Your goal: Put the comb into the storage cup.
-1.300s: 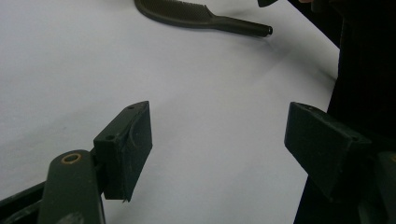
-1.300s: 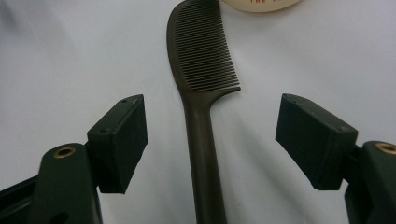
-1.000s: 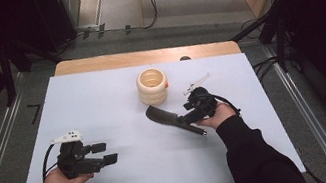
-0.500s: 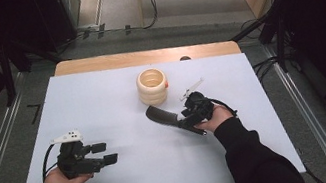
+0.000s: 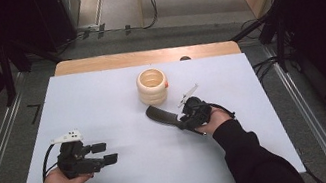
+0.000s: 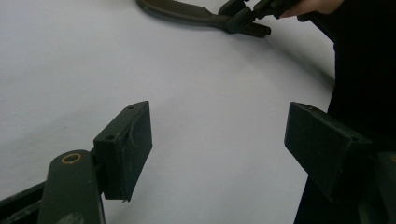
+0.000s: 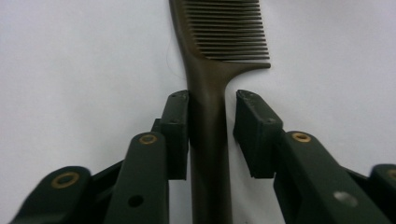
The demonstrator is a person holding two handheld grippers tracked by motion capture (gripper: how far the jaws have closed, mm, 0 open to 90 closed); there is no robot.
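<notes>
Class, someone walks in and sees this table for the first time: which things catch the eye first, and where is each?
A dark brown plastic comb lies right of the table's middle, its handle between the fingers of the right gripper, which have just been closing; a small gap still shows on one side. Just behind it stands a cream ribbed round cup. The left gripper is at the near left, open over the bare white tabletop.

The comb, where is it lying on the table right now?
In the high view the comb lies flat on the white table, right of centre, just in front of the cream cup; its handle sits between the jaws of the right hand-held gripper.
</notes>
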